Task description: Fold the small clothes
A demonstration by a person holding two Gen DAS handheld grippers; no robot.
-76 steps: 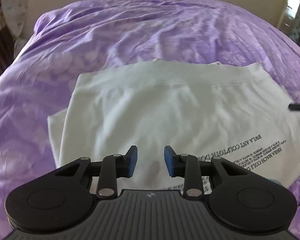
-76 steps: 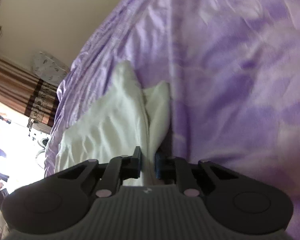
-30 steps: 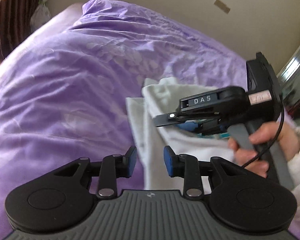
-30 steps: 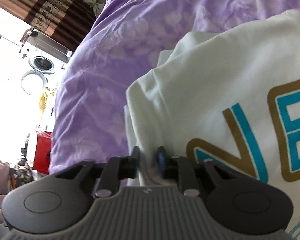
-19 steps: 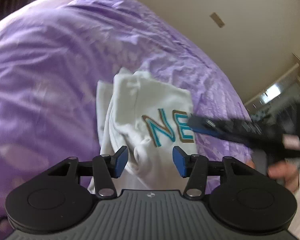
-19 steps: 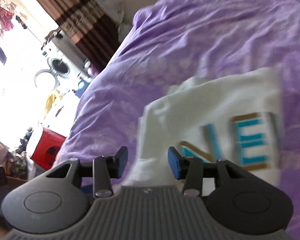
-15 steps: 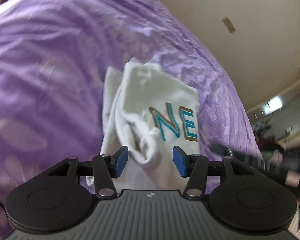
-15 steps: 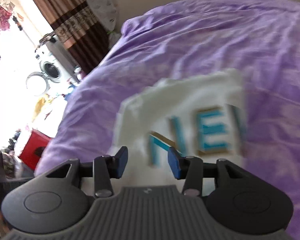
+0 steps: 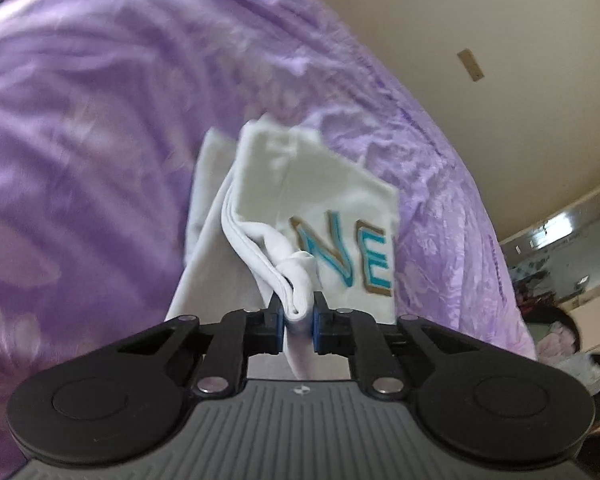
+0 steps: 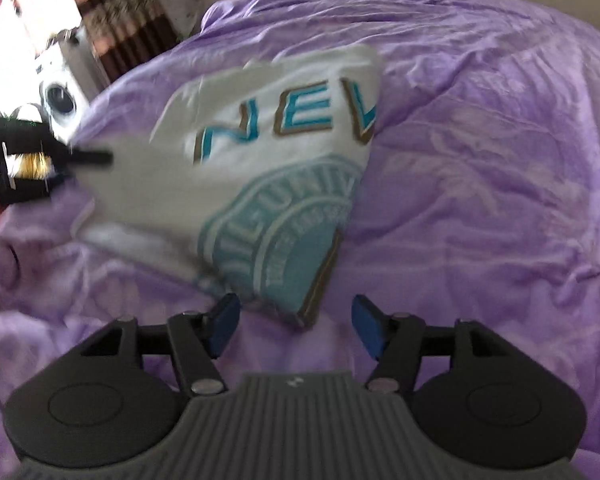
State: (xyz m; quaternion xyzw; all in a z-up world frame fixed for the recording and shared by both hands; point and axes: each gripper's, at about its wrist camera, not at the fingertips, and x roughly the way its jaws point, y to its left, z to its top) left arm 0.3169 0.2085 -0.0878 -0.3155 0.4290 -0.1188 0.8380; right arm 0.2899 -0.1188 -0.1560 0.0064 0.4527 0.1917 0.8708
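white t-shirt (image 10: 268, 184) on purple bed cover (image 10: 480, 160), partly folded, more folds left. left tool (image 9: 299, 322) closing, clenched on bunched shirt edge. right tool (image 10: 294, 330) opening, nothing btwn jaws, near shirt's bottom corner.

The left gripper (image 9: 299, 326) sits at 6 o'clock in the picture. Its two blue pads (image 9: 277, 325) are closing on a bunched white fold of the shirt (image 9: 300, 184), and the cloth is squeezed tight between them. The shirt is white with big blue and gold letters (image 9: 346, 254) at about 3 o'clock from the fold. It stretches away toward 12 o'clock and lies on a purple bed cover (image 9: 92, 140) that fills the picture from 9 to 1 o'clock. A plain wall (image 9: 480, 20) shows at 2 o'clock.
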